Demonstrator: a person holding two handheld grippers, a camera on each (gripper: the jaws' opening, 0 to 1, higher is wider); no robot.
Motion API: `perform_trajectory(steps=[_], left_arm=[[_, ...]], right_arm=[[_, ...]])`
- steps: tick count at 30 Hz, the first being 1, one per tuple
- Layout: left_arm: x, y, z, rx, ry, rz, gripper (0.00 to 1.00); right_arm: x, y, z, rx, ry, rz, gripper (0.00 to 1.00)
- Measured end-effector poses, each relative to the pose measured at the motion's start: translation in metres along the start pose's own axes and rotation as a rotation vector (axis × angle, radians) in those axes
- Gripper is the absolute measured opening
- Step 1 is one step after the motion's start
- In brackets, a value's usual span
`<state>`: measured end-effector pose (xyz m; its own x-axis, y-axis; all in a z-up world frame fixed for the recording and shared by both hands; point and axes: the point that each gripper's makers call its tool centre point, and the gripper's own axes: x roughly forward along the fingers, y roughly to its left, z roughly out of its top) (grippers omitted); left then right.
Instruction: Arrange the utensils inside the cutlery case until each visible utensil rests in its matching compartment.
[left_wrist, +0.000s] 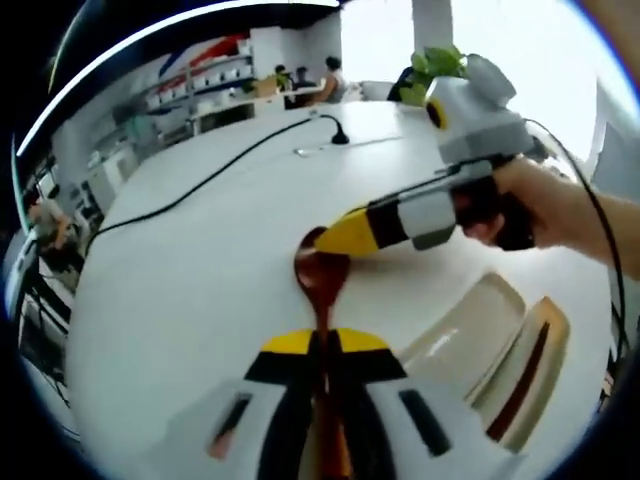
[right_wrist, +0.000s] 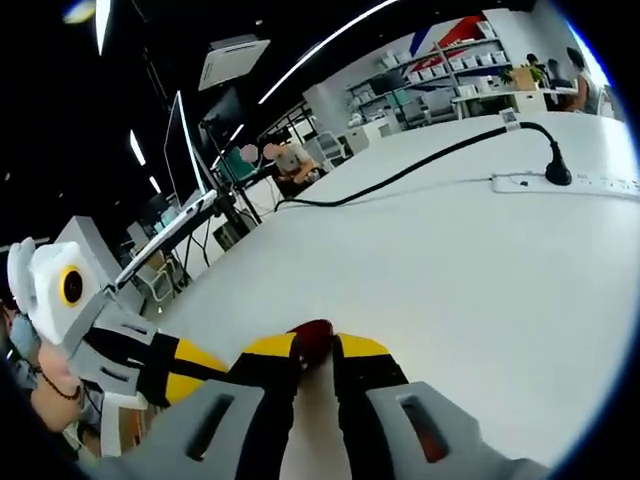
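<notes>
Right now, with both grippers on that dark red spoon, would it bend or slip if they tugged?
The spoon looks like one rigid glossy piece, so it probably won't bend. Its shine hints it could slide; the left gripper pinches the narrow handle, the right gripper the bowl. It seems light, and its rounded bowl might rock on the table.

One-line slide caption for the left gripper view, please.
Left gripper holds a brown spoon by its handle while the right gripper meets the bowl, beside the cutlery case on the white table.
</notes>
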<state>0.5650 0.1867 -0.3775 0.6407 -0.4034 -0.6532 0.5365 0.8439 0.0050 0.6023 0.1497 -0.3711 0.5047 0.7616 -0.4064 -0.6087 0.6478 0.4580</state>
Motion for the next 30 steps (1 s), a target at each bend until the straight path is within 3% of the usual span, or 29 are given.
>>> perform_trajectory(steps=[2, 7, 12, 18, 22, 23, 30], left_arm=[[-0.001, 0.000, 0.001, -0.021, -0.031, -0.014, 0.06], [-0.006, -0.004, 0.001, -0.002, -0.045, -0.028, 0.06], [-0.013, 0.000, 0.010, 0.018, -0.070, -0.027, 0.06], [-0.030, -0.013, 0.014, 0.030, -0.102, -0.060, 0.06], [-0.037, -0.017, 0.018, 0.037, -0.096, -0.096, 0.06], [-0.041, -0.028, 0.019, 0.054, -0.108, -0.124, 0.06], [-0.052, -0.048, 0.018, 0.116, -0.114, -0.151, 0.06]], right_arm=[[-0.001, 0.000, 0.000, 0.010, -0.004, 0.007, 0.12], [-0.002, 0.002, -0.001, 0.026, 0.000, 0.018, 0.11], [-0.007, 0.006, 0.008, 0.086, -0.042, 0.013, 0.09], [-0.022, 0.014, 0.015, 0.104, -0.073, 0.020, 0.08], [-0.037, 0.015, 0.020, 0.196, -0.094, -0.008, 0.06], [-0.041, 0.015, 0.020, 0.203, -0.101, -0.020, 0.06], [-0.066, 0.024, 0.019, 0.118, -0.123, -0.055, 0.06]])
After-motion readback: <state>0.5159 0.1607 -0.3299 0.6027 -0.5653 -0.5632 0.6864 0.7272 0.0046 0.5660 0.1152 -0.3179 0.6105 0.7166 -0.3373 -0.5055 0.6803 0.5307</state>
